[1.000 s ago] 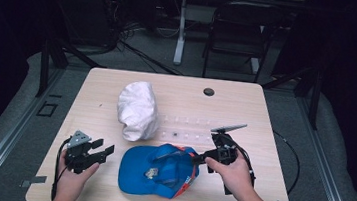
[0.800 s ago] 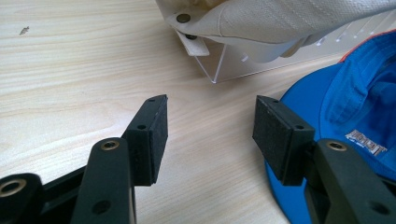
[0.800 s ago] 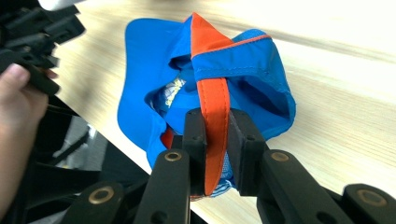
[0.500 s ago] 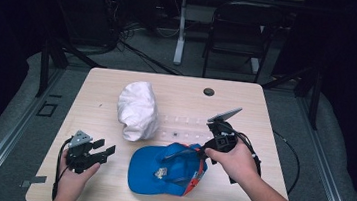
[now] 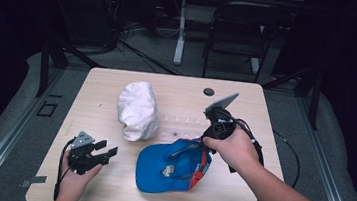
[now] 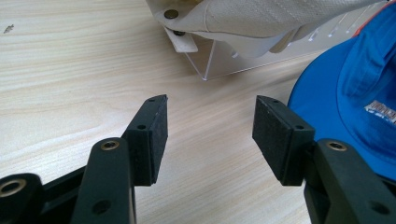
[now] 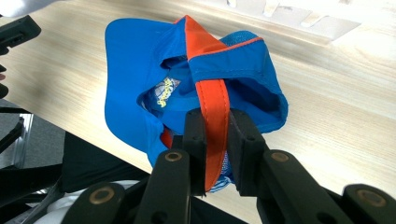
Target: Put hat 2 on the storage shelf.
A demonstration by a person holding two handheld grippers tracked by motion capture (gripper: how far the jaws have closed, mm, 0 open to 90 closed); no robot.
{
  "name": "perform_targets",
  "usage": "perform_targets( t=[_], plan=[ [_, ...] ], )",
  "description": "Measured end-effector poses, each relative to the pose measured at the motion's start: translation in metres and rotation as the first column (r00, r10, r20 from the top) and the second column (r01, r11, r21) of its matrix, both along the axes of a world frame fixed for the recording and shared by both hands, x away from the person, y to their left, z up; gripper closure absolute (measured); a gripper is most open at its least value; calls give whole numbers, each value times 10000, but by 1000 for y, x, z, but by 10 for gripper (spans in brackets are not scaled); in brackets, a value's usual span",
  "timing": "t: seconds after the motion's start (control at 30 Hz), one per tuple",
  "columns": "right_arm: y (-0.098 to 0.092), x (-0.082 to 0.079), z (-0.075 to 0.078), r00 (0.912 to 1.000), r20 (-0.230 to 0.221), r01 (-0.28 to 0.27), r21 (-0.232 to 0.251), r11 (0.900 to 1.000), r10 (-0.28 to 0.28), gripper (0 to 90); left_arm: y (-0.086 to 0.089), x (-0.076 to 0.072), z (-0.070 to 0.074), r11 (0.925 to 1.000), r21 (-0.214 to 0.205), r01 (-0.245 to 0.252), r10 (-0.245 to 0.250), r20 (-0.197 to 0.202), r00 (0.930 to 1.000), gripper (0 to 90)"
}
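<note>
Left gripper (image 5: 103, 154) near table's (image 5: 107, 88) front left corner, jaws spread, holding nothing, waiting. White cap (image 5: 138, 109) draped on clear stand, mid-left. Blue cap (image 5: 169, 167) near front edge, back end raised: right gripper (image 7: 215, 140) clamps its orange strap (image 7: 213, 100) to carry it. Pale wood surface; dark room, chair (image 5: 236, 36) behind.

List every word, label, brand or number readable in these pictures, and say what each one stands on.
No text can be read.
Patch on the blue fabric cap: lettering too blurred to read.
Yellow print inside the same cap, by the orange strap: too small to read.
</note>
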State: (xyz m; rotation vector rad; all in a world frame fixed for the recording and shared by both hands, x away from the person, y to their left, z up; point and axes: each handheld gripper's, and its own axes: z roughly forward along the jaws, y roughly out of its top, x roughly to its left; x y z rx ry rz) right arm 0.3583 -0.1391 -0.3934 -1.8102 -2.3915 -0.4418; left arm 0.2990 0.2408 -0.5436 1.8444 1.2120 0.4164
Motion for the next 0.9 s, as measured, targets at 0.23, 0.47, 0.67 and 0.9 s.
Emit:
perform_targets(
  t=[0.23, 0.47, 0.67, 0.9],
  plan=[
    [9, 6, 16, 9999, -14, 123, -274, 9995, -124, 785, -1, -1, 0, 9999, 44, 124, -124, -2, 9999, 458],
    [15, 9, 33, 9997, -15, 235, -232, 9995, -236, 786, -4, -1, 0, 9997, 81, 212, -212, -22, 9998, 457],
    [13, 12, 51, 9996, -73, 257, 224, 9994, -255, 785, -7, -2, -1, 9994, 134, 306, -306, -23, 9995, 458],
    [10, 13, 69, 9992, -229, 362, 956, 9948, -342, 785, -10, -2, -1, 9992, 174, 365, -364, -70, 9993, 457]
  ],
)
